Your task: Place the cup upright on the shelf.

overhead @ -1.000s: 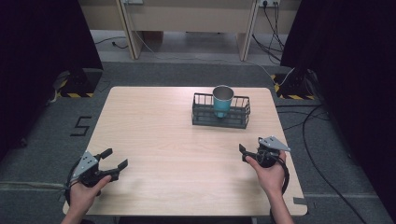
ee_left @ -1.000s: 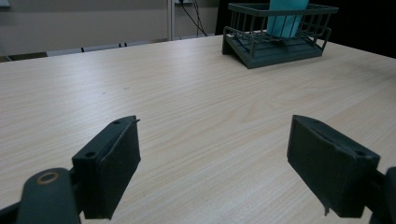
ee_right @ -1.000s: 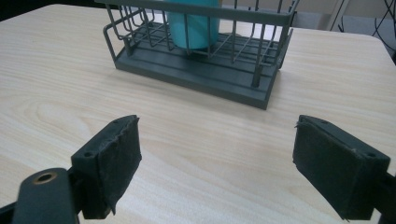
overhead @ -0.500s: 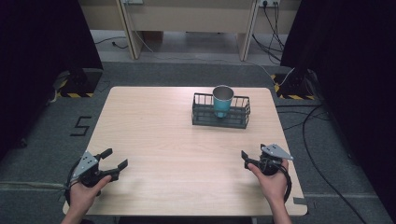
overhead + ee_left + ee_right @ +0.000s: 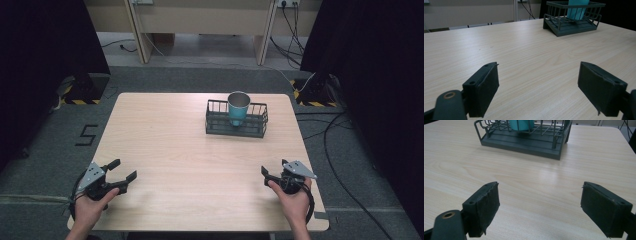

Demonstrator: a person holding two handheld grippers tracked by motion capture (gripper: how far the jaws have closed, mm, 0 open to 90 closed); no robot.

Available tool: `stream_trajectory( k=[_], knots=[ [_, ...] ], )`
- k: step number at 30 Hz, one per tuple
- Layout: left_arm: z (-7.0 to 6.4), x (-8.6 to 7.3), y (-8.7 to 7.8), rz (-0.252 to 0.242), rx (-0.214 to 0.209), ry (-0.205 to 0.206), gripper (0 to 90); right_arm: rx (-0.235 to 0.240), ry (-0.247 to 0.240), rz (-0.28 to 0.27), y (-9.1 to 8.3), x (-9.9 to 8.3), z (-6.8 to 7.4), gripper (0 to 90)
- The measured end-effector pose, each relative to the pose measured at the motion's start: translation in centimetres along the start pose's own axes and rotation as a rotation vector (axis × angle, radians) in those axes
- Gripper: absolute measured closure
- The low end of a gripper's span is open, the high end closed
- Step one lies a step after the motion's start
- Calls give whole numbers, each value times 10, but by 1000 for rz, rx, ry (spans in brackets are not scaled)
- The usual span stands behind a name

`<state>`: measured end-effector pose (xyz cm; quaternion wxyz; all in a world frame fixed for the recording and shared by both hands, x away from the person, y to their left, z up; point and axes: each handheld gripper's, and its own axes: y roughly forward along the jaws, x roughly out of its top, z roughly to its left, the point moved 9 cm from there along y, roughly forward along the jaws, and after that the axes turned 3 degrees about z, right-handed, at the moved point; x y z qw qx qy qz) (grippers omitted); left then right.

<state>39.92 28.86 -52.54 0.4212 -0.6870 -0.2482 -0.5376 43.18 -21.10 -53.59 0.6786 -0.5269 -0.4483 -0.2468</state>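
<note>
Left tool (image 5: 122, 171) sits low at the near left corner of the pale wooden surface (image 5: 165, 145), and its two black jaws stand wide apart with nothing between them. In the left gripper view its pads (image 5: 482, 88) hang just above bare wood. The dark grey wire basket (image 5: 236, 120) stands well away, toward the far side of the surface and a bit right of the middle. A teal cup with a shiny metal rim (image 5: 238, 107) stands upright inside that basket. Right tool (image 5: 272, 175) rests at the near right corner, and its jaws are wide apart and hold nothing too. In the right gripper view the basket (image 5: 524, 141) is straight ahead and nearer than it is for the other tool.

I think the cup is the thing to fetch, and it could go badly. The basket bars rise around the cup, so a jaw coming in from the side may bump a bar and push the whole basket along. The cup looks smooth and gets narrower toward its bottom, so a weak squeeze may let it slip. A tilted pull may catch it on the bars. If both tools go for the basket together, they might knock each other.
</note>
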Motion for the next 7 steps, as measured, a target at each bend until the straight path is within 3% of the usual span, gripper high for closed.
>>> stream_trajectory(
  k=[7],
  knots=[
    [0,0,0,0,0,0,164,6,-4,-4,1,1,2,162]
  ],
)
